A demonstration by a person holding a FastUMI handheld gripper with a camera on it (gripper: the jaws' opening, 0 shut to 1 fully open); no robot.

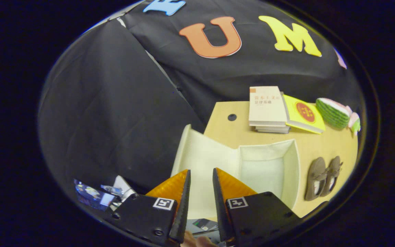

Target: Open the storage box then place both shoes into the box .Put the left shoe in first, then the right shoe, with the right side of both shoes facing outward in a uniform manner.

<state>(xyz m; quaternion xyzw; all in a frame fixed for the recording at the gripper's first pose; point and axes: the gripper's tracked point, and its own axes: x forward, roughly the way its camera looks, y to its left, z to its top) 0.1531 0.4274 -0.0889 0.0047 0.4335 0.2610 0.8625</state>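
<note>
Two shoes [322, 178]: paired beside storage box [288, 161], untouched.
Box: lid [201, 161] already open.
Gripper [201, 180]: released, empty, fingers apart.
Next: probably reach for left shoe.

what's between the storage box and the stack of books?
Gripper view: bare table between the storage box and the books. The tongs, a narrow gap between their fingers, grip nothing, with the box's open lid beyond them.

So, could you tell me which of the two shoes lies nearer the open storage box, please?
The left-hand shoe of the pair, lying right beside the storage box wall; the other shoe lies on its far side. The gripper fingers stand parted, holding nothing.
</note>
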